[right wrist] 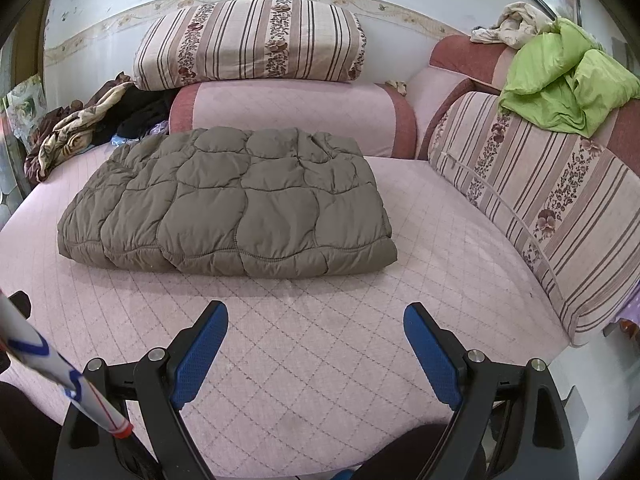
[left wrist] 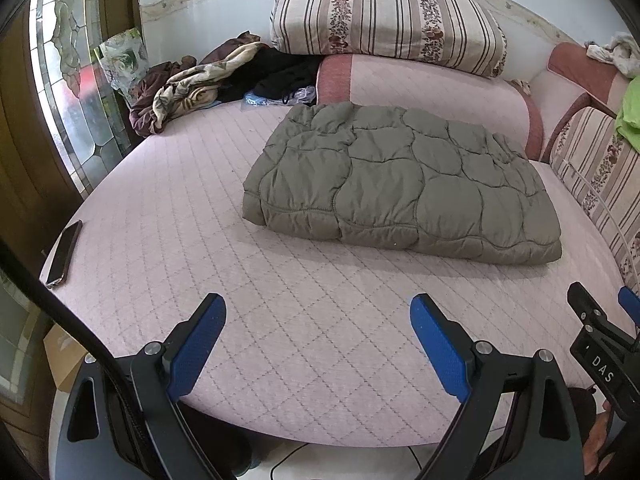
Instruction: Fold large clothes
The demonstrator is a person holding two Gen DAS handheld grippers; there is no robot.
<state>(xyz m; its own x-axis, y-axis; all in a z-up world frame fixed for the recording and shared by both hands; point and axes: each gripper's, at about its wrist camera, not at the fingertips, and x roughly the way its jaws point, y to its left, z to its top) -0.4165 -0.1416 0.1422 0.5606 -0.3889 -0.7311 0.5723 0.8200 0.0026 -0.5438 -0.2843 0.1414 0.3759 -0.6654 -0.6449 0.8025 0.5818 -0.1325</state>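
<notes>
Folded quilted jacket (right wrist: 228, 204) lies mid-bed, well beyond both tools.

We hold the left gripper (left wrist: 318, 344) and right gripper (right wrist: 316, 350) spread wide, gripping nothing. We judge the jacket puffy, light and slippery; we'd pinch its thick near hem corners.

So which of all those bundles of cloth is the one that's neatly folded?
The olive-green quilted jacket, a flat rectangle mid-sofa. The lime-green garment and brown-and-cream floral cloth lie crumpled at the edges.
</notes>
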